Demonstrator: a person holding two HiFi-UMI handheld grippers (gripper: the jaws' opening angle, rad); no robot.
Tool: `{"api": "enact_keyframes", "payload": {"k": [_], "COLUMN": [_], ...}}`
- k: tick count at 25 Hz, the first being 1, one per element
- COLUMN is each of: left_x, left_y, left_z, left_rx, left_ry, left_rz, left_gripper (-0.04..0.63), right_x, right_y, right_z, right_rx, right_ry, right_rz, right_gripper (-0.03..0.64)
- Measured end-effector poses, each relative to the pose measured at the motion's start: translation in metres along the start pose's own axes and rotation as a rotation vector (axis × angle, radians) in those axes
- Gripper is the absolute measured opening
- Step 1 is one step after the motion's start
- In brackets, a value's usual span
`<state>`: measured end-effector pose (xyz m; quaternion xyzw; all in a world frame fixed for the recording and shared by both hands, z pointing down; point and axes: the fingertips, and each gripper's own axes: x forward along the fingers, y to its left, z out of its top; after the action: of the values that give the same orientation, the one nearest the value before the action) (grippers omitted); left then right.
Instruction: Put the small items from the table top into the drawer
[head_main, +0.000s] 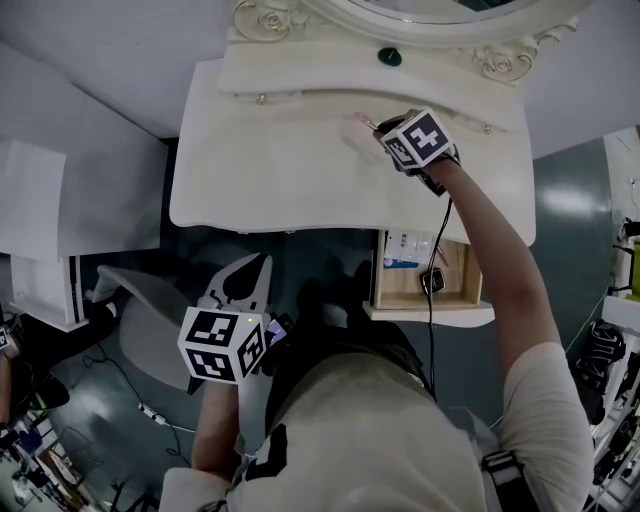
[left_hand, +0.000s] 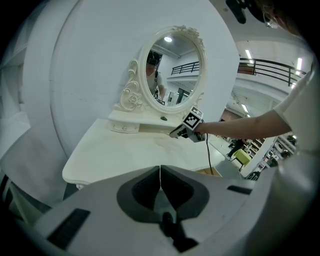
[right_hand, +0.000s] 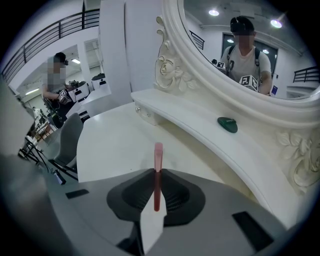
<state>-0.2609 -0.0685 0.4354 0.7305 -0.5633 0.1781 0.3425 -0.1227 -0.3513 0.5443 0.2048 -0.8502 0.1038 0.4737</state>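
At one o'clock over the table (head_main: 280, 180), right claw (right_hand: 158, 172) pinches a pink stick (right_hand: 158, 152) by its end, so it may pivot loose; left claw (left_hand: 160, 172) sits closed, empty.

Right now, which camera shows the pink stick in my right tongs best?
The right gripper view: the pink stick is clamped in the right tongs, close and centred. The head view shows only its thin tip; in the left gripper view it is too small to see.

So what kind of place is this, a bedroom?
Likely a staged set in a big hall or lab, not a home: the white dressing table with its ornate oval mirror has a railed gallery and cluttered workstations around it.
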Motion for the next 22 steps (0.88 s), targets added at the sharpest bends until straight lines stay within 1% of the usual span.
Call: {"api": "enact_keyframes", "payload": {"k": [11, 17, 22], "left_x": [-0.010, -0.014, -0.019], "left_y": [-0.001, -0.007, -0.019], "left_z": [0.005, 0.004, 0.003], "left_rx": [0.038, 0.079, 0.122], "left_ry": [-0.024, -0.026, -0.030], "left_rz": [-0.035, -0.079, -0.131], "left_gripper": [0.057, 0.057, 0.057], "right_x": [-0.024, -0.046, -0.068], "right_y": [0.015, 0.026, 0.037], "right_z": [-0.002, -0.010, -0.023], "right_rx": [-0.013, -0.015, -0.002], "right_ry": [-0.005, -0.011, -0.012], "right_rz": [-0.017, -0.047, -0.075], "right_gripper": [0.061, 0.061, 0.061]}}
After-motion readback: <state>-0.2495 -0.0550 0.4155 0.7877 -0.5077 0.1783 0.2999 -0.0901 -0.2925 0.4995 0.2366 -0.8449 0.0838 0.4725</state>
